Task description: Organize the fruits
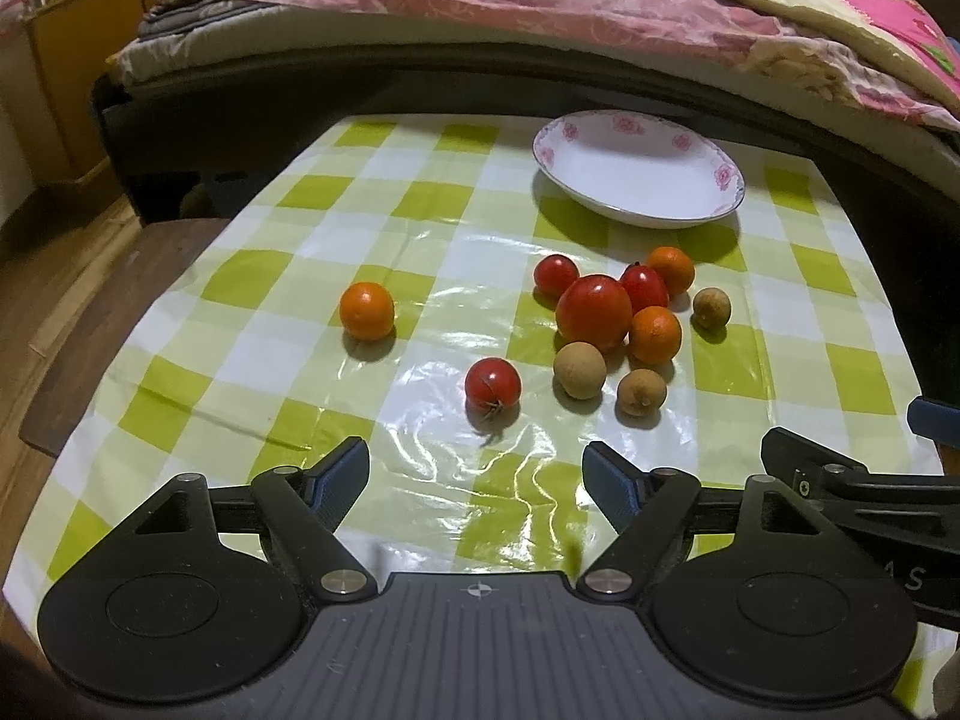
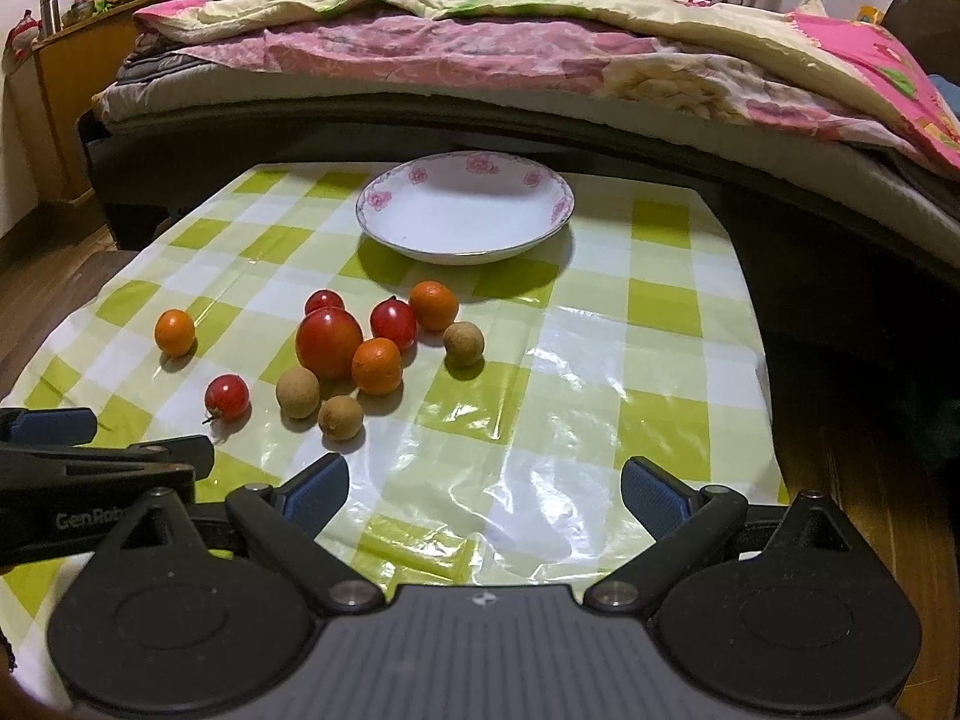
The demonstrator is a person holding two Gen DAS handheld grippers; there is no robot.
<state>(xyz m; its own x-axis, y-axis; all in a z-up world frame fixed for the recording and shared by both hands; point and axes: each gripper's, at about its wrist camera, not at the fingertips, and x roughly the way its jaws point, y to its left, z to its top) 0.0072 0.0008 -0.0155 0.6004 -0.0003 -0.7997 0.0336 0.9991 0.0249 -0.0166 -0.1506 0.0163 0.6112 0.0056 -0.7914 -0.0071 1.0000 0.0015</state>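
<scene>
Several small fruits lie on the checked tablecloth: a big red tomato (image 1: 594, 312) (image 2: 329, 341), cherry tomatoes, small oranges and brown longans clustered together. One orange (image 1: 366, 310) (image 2: 174, 332) and one cherry tomato (image 1: 492, 384) (image 2: 227, 396) lie apart to the left. An empty white plate (image 1: 639, 168) (image 2: 465, 207) with pink flowers stands behind them. My left gripper (image 1: 476, 474) is open and empty, just short of the cherry tomato. My right gripper (image 2: 485, 489) is open and empty, right of the fruit cluster.
The green and white checked tablecloth (image 1: 300, 252) (image 2: 660, 360) covers a small table. A bed with pink and yellow quilts (image 1: 540, 6) (image 2: 480, 42) runs along the far edge. Wooden floor (image 1: 54, 300) lies left. The right gripper's body shows in the left wrist view (image 1: 852, 480).
</scene>
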